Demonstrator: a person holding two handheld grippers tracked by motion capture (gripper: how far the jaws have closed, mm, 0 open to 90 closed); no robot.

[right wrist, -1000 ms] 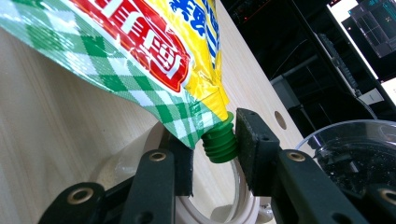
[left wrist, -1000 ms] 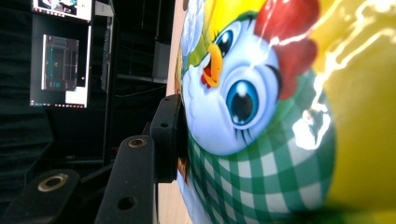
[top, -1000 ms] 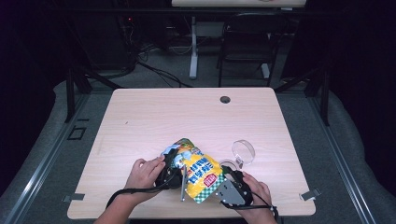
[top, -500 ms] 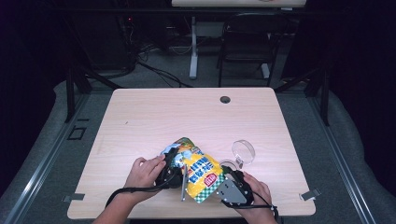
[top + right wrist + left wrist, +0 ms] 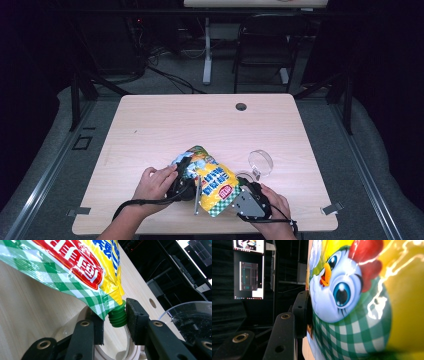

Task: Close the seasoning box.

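A yellow pouch [image 5: 215,182] with green checks and a cartoon chick lies tilted near the table's front edge. My left gripper [image 5: 186,175] is shut on its upper end. In the left gripper view one black finger [image 5: 300,312] presses on the pouch [image 5: 352,315], and the other is hidden behind it. My right gripper [image 5: 245,192] is at the pouch's lower corner. In the right gripper view, the right gripper [image 5: 115,322] is shut on the green screw cap [image 5: 118,316], with a pad on either side.
A clear round container [image 5: 261,162] stands just right of the pouch, also large at the right edge [image 5: 190,320]. A clear ring [image 5: 130,351] lies on the wooden table [image 5: 200,120] under the cap. A cable hole [image 5: 241,106] is far back. A chair [image 5: 265,40] stands behind.
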